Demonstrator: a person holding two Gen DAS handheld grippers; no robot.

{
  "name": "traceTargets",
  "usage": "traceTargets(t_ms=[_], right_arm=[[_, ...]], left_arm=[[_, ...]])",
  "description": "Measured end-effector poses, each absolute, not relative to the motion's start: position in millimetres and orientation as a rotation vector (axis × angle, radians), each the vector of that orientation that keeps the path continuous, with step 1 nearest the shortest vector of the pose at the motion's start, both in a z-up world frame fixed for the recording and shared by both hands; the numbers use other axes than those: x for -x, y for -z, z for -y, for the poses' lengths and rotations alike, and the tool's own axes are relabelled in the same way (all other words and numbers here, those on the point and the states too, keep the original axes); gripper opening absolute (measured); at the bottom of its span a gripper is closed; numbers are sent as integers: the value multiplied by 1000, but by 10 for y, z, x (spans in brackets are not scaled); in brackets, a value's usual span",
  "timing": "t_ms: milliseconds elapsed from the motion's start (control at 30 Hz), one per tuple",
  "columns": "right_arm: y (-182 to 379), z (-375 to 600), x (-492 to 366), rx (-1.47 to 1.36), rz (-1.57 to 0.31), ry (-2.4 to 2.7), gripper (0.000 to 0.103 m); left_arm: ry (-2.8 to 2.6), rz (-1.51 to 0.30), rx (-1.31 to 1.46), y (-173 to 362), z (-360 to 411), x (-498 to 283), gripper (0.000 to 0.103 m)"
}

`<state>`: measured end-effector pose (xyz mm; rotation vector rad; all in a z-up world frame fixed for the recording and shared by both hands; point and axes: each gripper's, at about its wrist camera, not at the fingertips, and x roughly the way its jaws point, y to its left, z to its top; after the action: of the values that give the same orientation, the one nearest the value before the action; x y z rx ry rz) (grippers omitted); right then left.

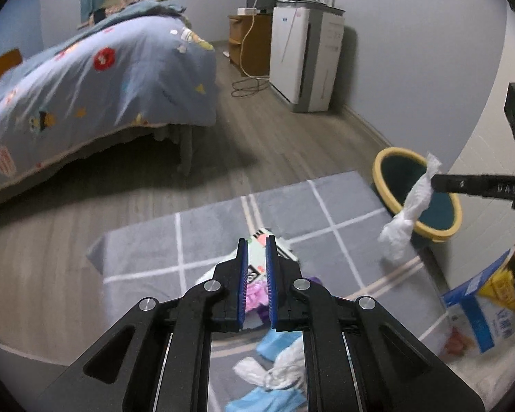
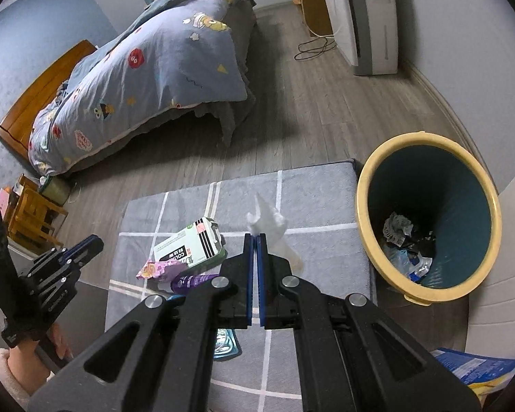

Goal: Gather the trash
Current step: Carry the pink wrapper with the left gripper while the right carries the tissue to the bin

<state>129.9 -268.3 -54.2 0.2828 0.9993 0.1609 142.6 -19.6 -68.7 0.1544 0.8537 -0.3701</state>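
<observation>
My right gripper (image 2: pixel 256 237) is shut on a twisted white tissue (image 2: pixel 270 226) and holds it above the grey rug, left of the bin. In the left wrist view the tissue (image 1: pixel 408 213) hangs from the right gripper (image 1: pixel 435 182) in front of the bin (image 1: pixel 388 158). The yellow-rimmed teal bin (image 2: pixel 364 185) holds some crumpled trash. My left gripper (image 1: pixel 256 242) hovers above a white carton (image 1: pixel 259 235), with a narrow gap between the fingers and nothing held. The carton (image 2: pixel 189 243), a pink wrapper (image 2: pixel 156 269) and a purple wrapper (image 2: pixel 194 279) lie on the rug.
The grey checked rug (image 2: pixel 309 206) lies on a wood floor. Blue and white scraps (image 1: pixel 274 353) lie near me. A bed with a blue quilt (image 2: pixel 147 68) stands to the left, a white appliance (image 2: pixel 367 17) at the back, a blue-yellow bag (image 1: pixel 480 309) to the right.
</observation>
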Motion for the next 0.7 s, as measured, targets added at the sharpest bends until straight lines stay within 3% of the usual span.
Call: traceTargets(t_ms=[100, 167, 233, 500, 533, 600, 633, 700], right_arm=[[549, 2690, -1294, -288, -1003, -168, 2], [555, 2678, -1294, -285, -1007, -169, 2], [563, 2677, -1298, -292, -1010, -170, 2], [585, 2643, -1289, -280, -1018, -173, 2], [588, 2644, -1290, -278, -1019, -172, 2], [597, 2647, -1296, -278, -1021, -171, 2], [600, 2651, -1299, -278, -1021, -170, 2], [601, 2655, -1309, -280, -1021, -170, 2]], left_arm=[[351, -944, -148, 917, 146, -1495, 18], [352, -994, -152, 1083, 128, -1500, 38], [347, -1030, -212, 1251, 178, -1484, 47], [373, -1089, -401, 1717, 457, -1504, 53], [373, -1095, -405, 1754, 464, -1521, 52], [384, -1106, -391, 1794, 461, -1542, 28], [378, -1109, -393, 1798, 466, -1548, 5], [392, -1095, -354, 1737, 444, -1557, 3]])
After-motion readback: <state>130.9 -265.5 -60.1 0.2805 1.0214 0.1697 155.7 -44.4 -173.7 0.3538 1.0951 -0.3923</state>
